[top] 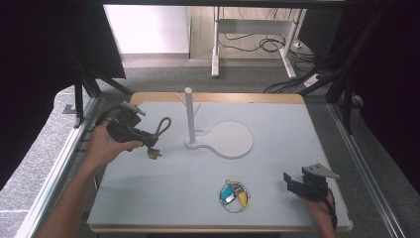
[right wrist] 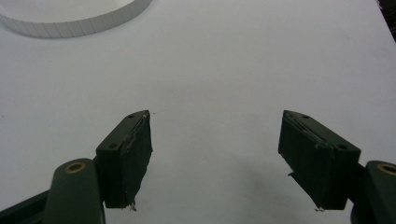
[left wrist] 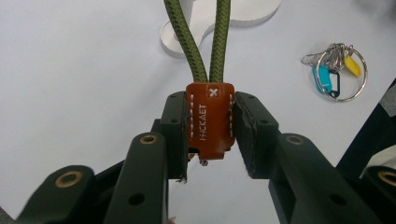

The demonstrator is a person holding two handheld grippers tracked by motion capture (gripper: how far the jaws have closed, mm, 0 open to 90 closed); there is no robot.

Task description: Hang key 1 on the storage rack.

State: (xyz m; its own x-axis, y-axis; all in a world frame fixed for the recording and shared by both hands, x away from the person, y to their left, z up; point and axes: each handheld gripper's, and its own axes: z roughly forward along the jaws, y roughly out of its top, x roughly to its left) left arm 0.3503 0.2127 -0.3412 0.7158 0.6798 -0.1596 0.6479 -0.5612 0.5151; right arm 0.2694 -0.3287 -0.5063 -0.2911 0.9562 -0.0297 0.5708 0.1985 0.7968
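Note:
My left gripper is shut on the brown leather tab of a keychain with a green cord loop. In the high view this left gripper is held above the table's left side, the cord loop reaching toward the white stand and keys hanging below. The white stand is an upright post with side pegs on a flat round base. A key ring with blue and yellow tags lies at the table's front middle. My right gripper stands open above bare table at the front right.
The light grey tabletop has a wooden rim. Black frame bars stand at both sides. Beyond the far edge are a desk's white legs and cables on the floor. The key ring lies to the right ahead of my left gripper.

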